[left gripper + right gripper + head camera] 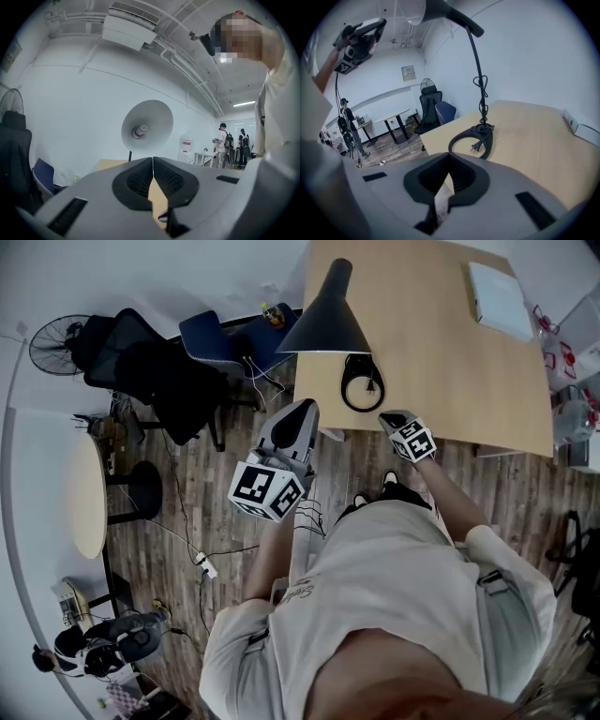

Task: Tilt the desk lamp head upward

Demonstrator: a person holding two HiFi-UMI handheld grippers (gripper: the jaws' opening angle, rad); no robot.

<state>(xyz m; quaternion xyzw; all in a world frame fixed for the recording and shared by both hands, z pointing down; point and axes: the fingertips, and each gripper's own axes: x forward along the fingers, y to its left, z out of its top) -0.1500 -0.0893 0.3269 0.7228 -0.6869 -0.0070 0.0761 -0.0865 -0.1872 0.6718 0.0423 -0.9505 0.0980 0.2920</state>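
Script lettering on the person's pale shirt (375, 577) is too small to read; both arms reach forward at the near edge of the surface (441, 362); the left claw (305, 411), held higher, and the right claw (392, 418) each have jaws pressed together, pinching nothing; beyond them the black desk lamp (328, 310) stands on the wood, its shade opening down toward the claws, its plug lying in the ring base (362, 385).

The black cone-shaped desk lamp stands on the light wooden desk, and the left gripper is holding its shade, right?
Not quite. The black cone-shaped desk lamp does stand on the light wooden desk, but the left gripper isn't holding its shade: the left gripper view shows its jaws shut together on nothing, the shade beyond them.
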